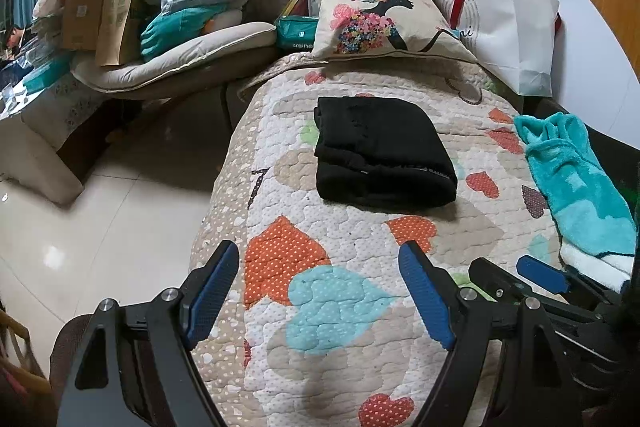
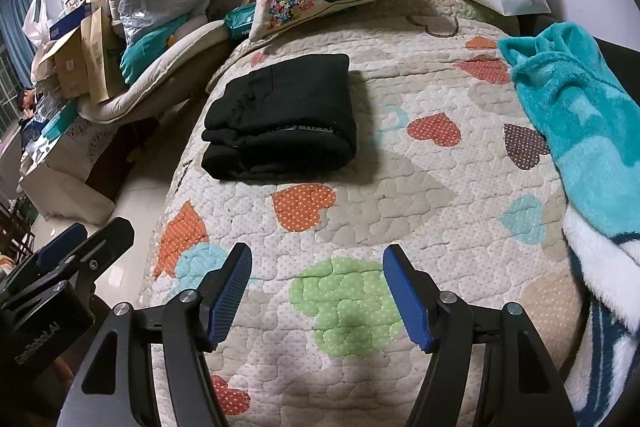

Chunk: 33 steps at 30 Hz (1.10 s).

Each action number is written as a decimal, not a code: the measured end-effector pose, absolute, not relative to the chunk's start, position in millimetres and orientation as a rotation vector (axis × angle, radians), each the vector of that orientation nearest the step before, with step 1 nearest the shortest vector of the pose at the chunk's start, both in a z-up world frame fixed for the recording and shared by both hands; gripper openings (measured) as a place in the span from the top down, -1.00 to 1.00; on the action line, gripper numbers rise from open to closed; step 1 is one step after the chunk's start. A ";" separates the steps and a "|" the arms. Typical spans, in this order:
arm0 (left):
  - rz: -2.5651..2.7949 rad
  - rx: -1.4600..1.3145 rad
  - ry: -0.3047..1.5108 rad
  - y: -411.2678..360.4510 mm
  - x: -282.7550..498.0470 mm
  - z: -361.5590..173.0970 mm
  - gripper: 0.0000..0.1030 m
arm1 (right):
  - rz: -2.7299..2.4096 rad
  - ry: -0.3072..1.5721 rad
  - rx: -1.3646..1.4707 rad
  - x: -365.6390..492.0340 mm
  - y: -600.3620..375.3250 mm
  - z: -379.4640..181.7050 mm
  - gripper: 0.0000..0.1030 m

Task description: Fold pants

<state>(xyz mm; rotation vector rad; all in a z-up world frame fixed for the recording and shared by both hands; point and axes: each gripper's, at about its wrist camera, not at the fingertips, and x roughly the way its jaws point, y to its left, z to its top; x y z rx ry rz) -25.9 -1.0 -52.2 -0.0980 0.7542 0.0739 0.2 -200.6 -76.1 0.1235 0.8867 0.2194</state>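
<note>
The black pants (image 1: pixel 382 151) lie folded into a compact stack on the heart-patterned quilt (image 1: pixel 340 267), ahead of both grippers; they also show in the right wrist view (image 2: pixel 282 117). My left gripper (image 1: pixel 320 291) is open and empty, held above the quilt a good way short of the pants. My right gripper (image 2: pixel 316 293) is open and empty, also short of the pants. The right gripper shows at the lower right of the left wrist view (image 1: pixel 520 275). The left gripper shows at the lower left of the right wrist view (image 2: pixel 68 259).
A printed pillow (image 1: pixel 380 21) and a white bag (image 1: pixel 516 27) lie at the quilt's far end. A teal fleece blanket (image 1: pixel 580 183) lies along the right edge. The tiled floor (image 1: pixel 100 227) and a cluttered sofa (image 1: pixel 168 39) are on the left.
</note>
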 end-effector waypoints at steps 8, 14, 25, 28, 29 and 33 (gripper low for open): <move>0.077 -0.088 0.727 -1.4 -29.5 -47.5 -0.59 | 0.220 0.886 0.124 -0.4 -200.2 -75.7 -0.44; 0.077 -0.096 0.686 1.3 -34.5 -40.1 -0.64 | 0.218 0.885 0.124 -0.4 -200.1 -75.7 -0.44; 0.135 -0.063 0.631 -2.1 -38.5 -22.6 -1.00 | 0.223 0.875 0.106 -1.4 -198.4 -73.2 -0.44; 0.148 -0.044 0.677 -3.7 -35.8 -30.4 -1.00 | 0.218 0.876 0.106 -1.7 -198.3 -73.0 -0.44; 0.150 -0.045 0.680 -3.7 -35.9 -32.6 -1.00 | 0.218 0.877 0.106 -1.7 -198.7 -73.1 -0.44; 0.141 -0.047 0.746 -4.3 -25.4 -45.8 -1.00 | 0.199 0.888 0.112 -0.6 -202.7 -75.6 -0.45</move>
